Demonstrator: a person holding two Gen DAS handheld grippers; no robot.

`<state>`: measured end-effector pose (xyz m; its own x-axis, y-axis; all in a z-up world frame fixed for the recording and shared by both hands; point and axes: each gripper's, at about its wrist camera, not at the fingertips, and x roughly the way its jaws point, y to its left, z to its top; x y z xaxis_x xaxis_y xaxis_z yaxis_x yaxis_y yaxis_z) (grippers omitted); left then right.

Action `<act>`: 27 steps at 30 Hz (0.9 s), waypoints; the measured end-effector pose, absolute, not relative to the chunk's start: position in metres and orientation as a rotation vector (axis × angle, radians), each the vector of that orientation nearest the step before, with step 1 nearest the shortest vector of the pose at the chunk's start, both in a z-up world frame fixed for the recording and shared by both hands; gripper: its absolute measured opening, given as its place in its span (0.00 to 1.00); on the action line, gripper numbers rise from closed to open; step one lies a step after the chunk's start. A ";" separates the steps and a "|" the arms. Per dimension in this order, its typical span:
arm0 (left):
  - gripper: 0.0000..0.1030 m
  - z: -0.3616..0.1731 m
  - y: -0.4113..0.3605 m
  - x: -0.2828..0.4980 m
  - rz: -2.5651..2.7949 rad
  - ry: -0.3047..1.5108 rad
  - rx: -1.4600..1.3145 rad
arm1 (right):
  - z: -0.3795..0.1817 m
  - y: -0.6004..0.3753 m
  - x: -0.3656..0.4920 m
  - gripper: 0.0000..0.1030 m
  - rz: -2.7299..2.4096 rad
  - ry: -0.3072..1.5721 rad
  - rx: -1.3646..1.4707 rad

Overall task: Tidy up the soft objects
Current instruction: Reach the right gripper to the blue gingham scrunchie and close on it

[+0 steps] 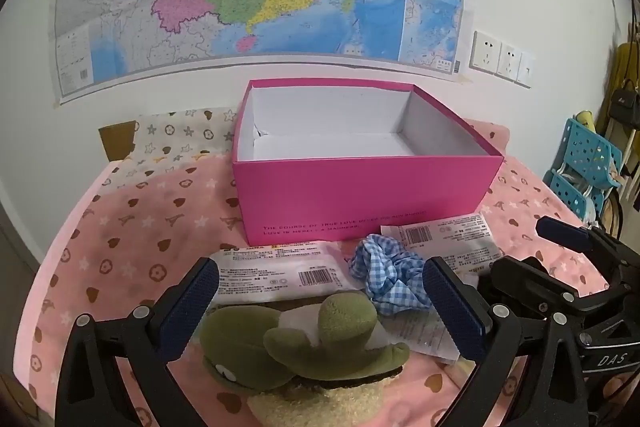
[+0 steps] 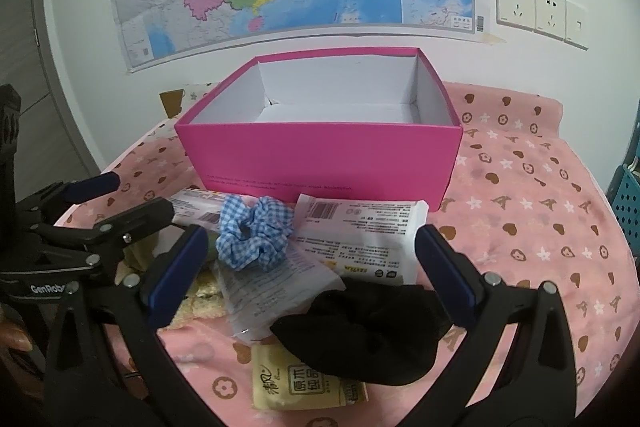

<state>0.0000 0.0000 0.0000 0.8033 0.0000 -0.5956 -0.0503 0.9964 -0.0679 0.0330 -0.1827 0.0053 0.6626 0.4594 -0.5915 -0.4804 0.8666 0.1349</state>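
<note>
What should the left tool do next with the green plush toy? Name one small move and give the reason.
Probably close the left tool on the green plush toy. Its jaws stand wide open with the toy lying between them, not yet pressed by either pad. The pink box behind it looks empty, so the toy could go there once gripped.
</note>
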 end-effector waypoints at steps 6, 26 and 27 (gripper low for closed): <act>1.00 0.000 -0.001 -0.001 0.025 0.639 -0.078 | 0.005 -0.183 0.034 1.00 0.533 0.664 -0.028; 1.00 -0.006 0.003 0.004 0.025 0.653 -0.084 | 0.001 -0.180 0.040 1.00 0.551 0.680 -0.023; 1.00 -0.007 0.004 0.004 0.025 0.653 -0.085 | 0.001 -0.180 0.040 1.00 0.553 0.685 -0.024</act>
<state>0.0045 0.0043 -0.0067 0.7942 -0.0038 -0.6077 -0.0495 0.9962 -0.0710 0.0405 -0.1805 0.0006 0.6370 0.4760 -0.6064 -0.4917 0.8567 0.1560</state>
